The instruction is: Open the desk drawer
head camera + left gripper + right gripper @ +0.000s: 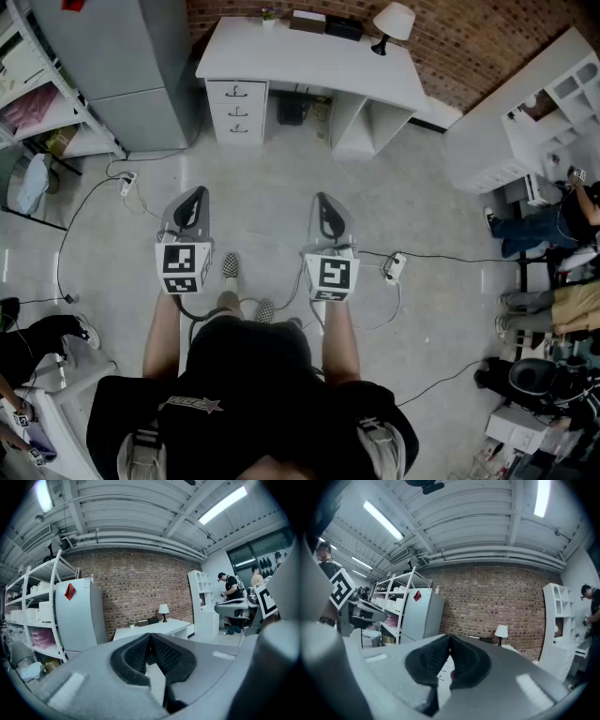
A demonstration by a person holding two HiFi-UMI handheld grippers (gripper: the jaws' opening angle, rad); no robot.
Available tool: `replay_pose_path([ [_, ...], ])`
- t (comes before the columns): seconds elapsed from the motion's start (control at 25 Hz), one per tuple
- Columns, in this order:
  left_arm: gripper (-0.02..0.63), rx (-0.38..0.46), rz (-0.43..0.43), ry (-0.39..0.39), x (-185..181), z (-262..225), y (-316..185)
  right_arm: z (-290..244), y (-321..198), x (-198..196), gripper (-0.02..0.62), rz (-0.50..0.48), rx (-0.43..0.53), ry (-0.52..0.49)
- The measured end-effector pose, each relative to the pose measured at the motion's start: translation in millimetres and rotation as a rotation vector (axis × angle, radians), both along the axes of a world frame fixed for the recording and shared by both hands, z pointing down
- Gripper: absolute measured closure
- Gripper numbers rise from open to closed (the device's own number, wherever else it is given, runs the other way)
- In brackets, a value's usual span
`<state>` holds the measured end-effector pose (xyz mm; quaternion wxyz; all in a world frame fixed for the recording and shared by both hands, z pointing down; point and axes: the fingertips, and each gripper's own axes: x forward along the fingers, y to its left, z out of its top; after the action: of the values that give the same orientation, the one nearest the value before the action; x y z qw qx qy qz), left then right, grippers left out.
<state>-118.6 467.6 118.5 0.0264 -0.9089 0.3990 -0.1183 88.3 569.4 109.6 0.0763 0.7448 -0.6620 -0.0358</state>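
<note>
Well short of counter, jaws closed and empty on left gripper and right gripper. Could bump handles on drawers if reached unopened; could snag cable walking in.

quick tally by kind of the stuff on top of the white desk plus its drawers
drawers: 3
boxes: 2
lamp: 1
small plant: 1
total: 7

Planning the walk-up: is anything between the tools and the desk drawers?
Nothing visible: bare floor runs from the left tool and right tool to the desk drawers. A power strip lies off to the left.
</note>
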Motion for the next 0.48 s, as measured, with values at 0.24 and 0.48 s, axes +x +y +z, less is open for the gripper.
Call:
replay_pose_path([
  [0.24,0.595,-0.015,-0.001,-0.005,1.7,1.7,-21.6,-0.3,-23.3,2.2,0.592,0.0,0.0,-0.018],
  [0.48,0.595,-0.032,-0.002,-0.006,6.3,9.3,-56.0,10.0,-58.8,7.1,0.592,0.007,-0.032,-0.019],
])
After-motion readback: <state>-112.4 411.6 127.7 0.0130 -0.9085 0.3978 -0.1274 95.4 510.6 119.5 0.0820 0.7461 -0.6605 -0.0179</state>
